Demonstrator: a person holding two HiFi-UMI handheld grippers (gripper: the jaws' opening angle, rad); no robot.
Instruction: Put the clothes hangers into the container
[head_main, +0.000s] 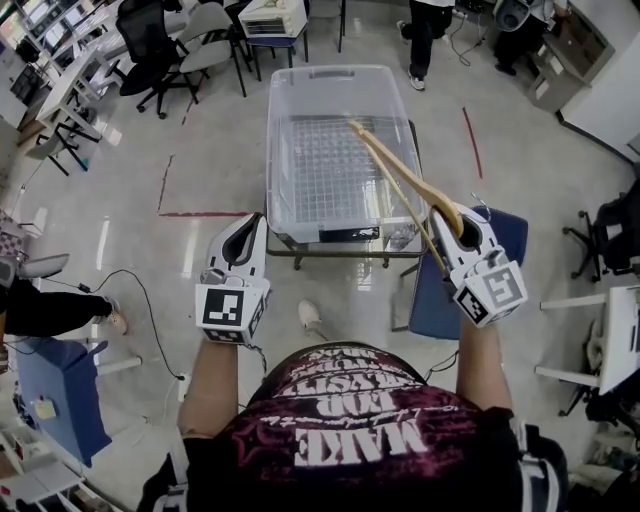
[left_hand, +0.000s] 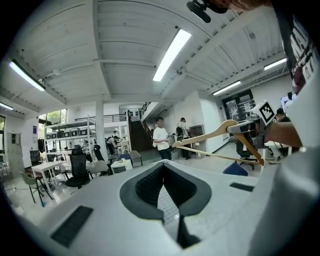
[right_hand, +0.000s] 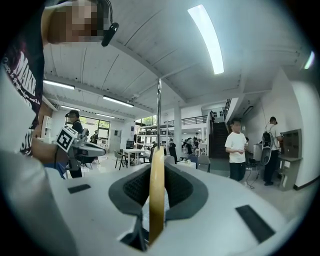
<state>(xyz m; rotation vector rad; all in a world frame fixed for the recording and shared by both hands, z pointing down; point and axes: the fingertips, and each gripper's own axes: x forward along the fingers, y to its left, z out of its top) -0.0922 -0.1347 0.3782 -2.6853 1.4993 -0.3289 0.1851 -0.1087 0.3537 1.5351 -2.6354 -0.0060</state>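
A clear plastic container (head_main: 300, 120) with a gridded bottom stands on a small table straight ahead in the head view. My right gripper (head_main: 468, 220) is shut on a wooden clothes hanger (head_main: 400, 175), which slants up and left over the container's right rim. In the right gripper view the hanger's wood (right_hand: 156, 200) stands edge-on between the jaws of the right gripper (right_hand: 156, 172), and its metal hook (right_hand: 159, 115) rises straight up. My left gripper (head_main: 247, 225) hangs near the container's front left corner, shut and with nothing in it. From the left gripper (left_hand: 164, 169) view the hanger (left_hand: 205, 137) shows at the right.
A blue chair (head_main: 435, 295) stands right of the table, beneath my right hand. Office chairs (head_main: 190, 50) and desks fill the far left. A person (head_main: 425, 40) stands behind the container. Cables (head_main: 150, 300) and red tape lines (head_main: 200, 213) lie on the floor at the left.
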